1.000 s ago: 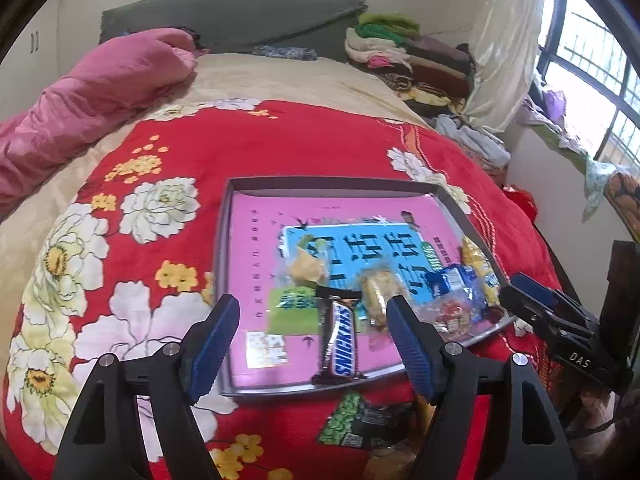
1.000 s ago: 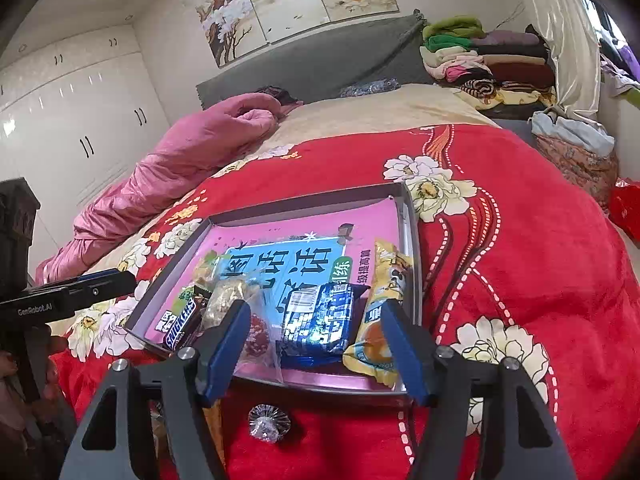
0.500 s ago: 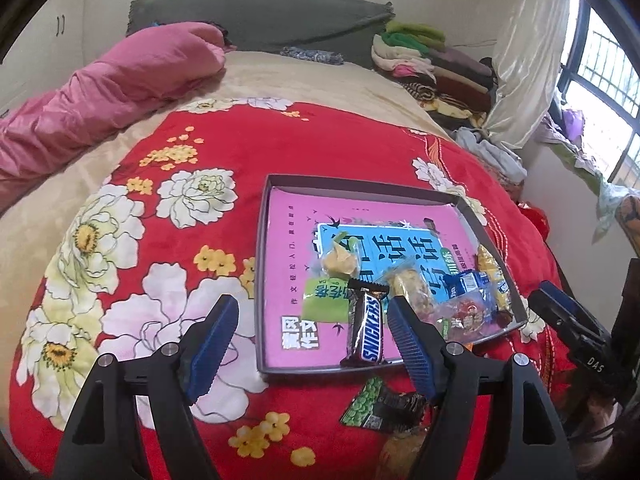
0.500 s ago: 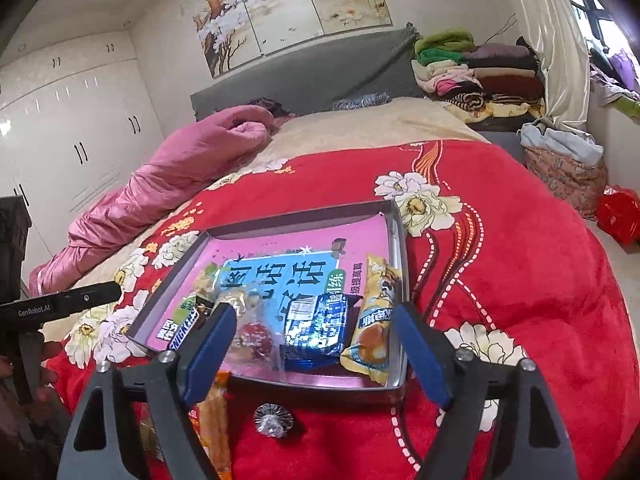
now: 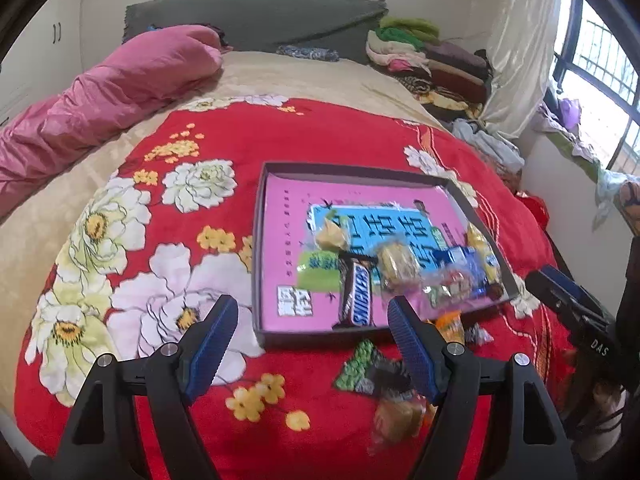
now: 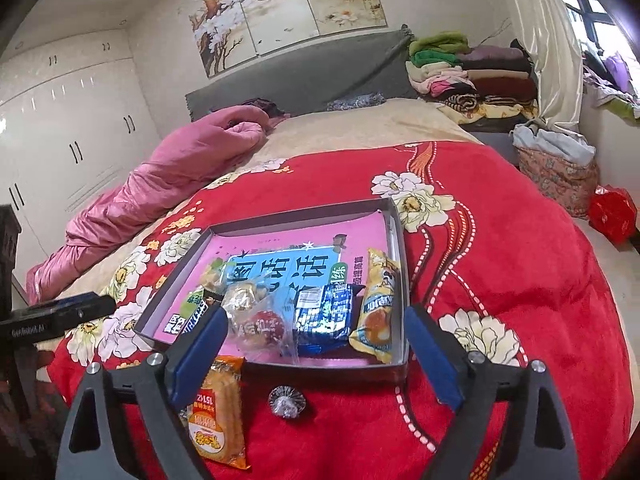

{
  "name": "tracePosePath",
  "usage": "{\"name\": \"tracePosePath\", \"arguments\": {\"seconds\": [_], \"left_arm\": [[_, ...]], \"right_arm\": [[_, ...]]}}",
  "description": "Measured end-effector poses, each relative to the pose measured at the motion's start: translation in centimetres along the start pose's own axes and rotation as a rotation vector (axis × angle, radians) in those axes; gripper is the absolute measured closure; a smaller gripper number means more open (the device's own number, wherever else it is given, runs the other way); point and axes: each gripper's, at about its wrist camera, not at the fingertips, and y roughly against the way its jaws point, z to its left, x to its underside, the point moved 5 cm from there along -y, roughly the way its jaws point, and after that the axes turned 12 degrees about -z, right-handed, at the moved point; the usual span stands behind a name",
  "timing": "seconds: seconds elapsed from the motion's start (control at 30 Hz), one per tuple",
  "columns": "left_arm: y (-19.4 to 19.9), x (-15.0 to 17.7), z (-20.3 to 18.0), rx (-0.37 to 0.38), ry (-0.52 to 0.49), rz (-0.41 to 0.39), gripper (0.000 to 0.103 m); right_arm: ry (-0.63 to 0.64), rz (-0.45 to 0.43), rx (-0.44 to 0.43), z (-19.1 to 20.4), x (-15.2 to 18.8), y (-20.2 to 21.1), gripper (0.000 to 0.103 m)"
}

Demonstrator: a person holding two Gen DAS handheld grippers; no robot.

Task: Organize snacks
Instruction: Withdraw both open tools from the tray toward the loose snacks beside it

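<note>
Left to right: the left gripper (image 5: 312, 342), jaws apart and holding nothing, is hovering over the red floral blanket (image 5: 192, 208). The shallow grey cardboard tray with a pink printed base (image 6: 276, 216) is lying on that blanket, holding the brown Snickers bar (image 5: 356, 294), blue foil packet (image 6: 324, 314) and yellow wrapped snack (image 6: 378, 306). The right gripper (image 6: 316, 350), jaws opening and empty, is hanging above the orange biscuit pack (image 6: 218, 412) and silver foil candy (image 6: 287, 400), both outside the tray.
</note>
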Motion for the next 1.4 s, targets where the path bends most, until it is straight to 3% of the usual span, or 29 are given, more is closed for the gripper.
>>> {"name": "tracePosePath", "arguments": {"seconds": [0.5,1.4], "left_arm": [[1.4,3.5,-1.3,0.019,-0.017,0.068,0.024],[1.9,7.4,-4.4,0.093,-0.101,0.181,0.025]], "right_arm": [[0.089,0.106,0.004,3.8,3.1,1.7,0.013],[0.030,0.164,-0.005,4.5,4.7,4.8,0.013]]}}
